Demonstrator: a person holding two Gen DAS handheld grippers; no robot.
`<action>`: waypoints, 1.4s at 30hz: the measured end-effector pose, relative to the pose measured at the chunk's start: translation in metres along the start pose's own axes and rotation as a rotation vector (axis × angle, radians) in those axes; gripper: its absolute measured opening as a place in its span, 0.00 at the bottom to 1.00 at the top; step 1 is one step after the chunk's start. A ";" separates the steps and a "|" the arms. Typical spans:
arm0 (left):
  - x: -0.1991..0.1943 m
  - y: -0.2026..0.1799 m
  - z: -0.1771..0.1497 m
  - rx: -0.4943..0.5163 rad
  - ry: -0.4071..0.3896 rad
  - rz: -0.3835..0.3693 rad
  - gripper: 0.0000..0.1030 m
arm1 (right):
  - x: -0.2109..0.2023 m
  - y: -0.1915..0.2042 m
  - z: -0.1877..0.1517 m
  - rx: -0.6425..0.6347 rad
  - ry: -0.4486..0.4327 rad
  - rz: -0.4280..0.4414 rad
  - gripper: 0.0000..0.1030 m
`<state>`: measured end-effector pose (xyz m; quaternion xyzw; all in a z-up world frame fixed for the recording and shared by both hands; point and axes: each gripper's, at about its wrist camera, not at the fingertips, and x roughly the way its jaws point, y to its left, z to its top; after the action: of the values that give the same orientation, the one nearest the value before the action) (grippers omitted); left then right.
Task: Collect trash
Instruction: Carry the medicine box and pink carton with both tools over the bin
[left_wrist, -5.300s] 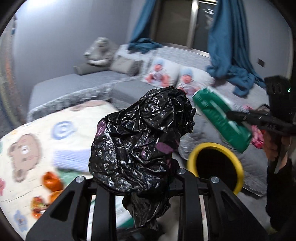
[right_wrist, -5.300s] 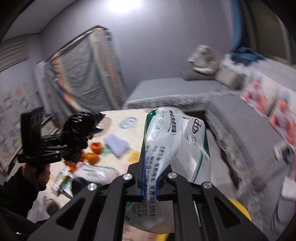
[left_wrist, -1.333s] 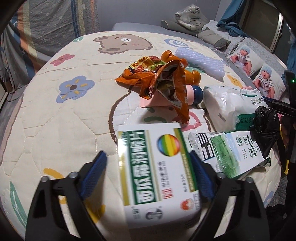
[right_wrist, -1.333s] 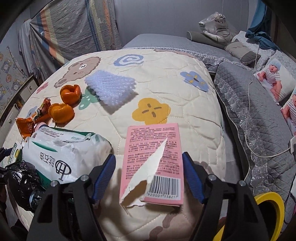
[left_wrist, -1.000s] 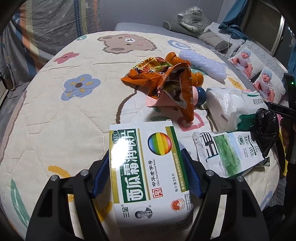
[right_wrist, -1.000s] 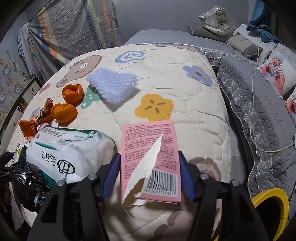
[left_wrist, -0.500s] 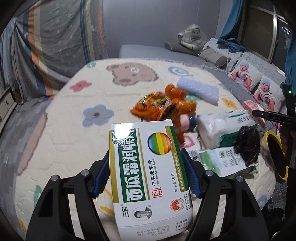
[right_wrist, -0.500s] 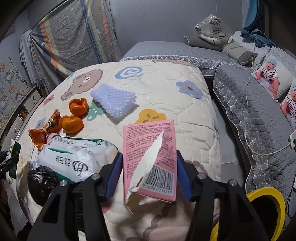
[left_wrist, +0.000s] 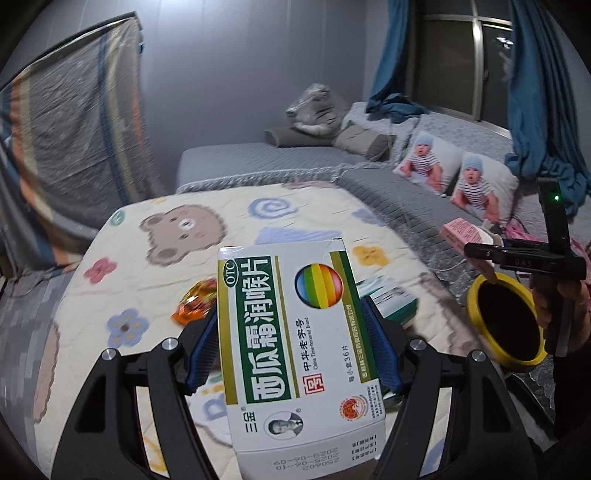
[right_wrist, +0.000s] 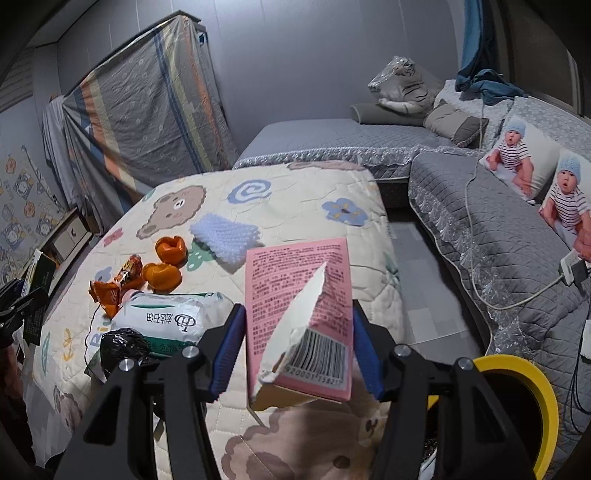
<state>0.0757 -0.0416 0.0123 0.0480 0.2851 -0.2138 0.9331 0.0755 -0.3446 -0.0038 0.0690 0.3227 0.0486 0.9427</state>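
Observation:
My left gripper (left_wrist: 291, 347) is shut on a white and green medicine box (left_wrist: 295, 332), held up above the quilted table. My right gripper (right_wrist: 297, 338) is shut on a torn pink box (right_wrist: 299, 291), also lifted clear of the quilt. In the left wrist view the right gripper (left_wrist: 484, 251) holds that pink box (left_wrist: 461, 234) just above the yellow-rimmed bin (left_wrist: 502, 325). The bin's yellow rim (right_wrist: 532, 387) shows at the lower right of the right wrist view. The left gripper's black fingers (right_wrist: 18, 299) with the box appear at the far left edge there.
On the cartoon quilt (right_wrist: 295, 195) lie a white and green bag (right_wrist: 166, 314), a black crumpled bag (right_wrist: 122, 345), an orange wrapper (right_wrist: 110, 288), two orange peels (right_wrist: 162, 275) and a pale blue mesh pad (right_wrist: 225, 232). A grey sofa (right_wrist: 498, 229) stands right.
Both grippers have risen from the quilt with their boxes. The left view now looks across the room, and the right gripper with the pink box has moved over toward the yellow bin.

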 end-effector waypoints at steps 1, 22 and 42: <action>0.002 -0.007 0.004 0.009 -0.006 -0.017 0.65 | -0.004 -0.004 -0.001 0.005 -0.009 -0.007 0.51; 0.035 -0.176 0.056 0.224 -0.081 -0.327 0.65 | -0.100 -0.117 -0.053 0.238 -0.148 -0.203 0.51; 0.084 -0.298 0.040 0.342 -0.020 -0.493 0.65 | -0.110 -0.182 -0.112 0.407 -0.115 -0.344 0.52</action>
<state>0.0312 -0.3506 0.0087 0.1317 0.2387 -0.4794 0.8342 -0.0718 -0.5275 -0.0547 0.2038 0.2788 -0.1822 0.9206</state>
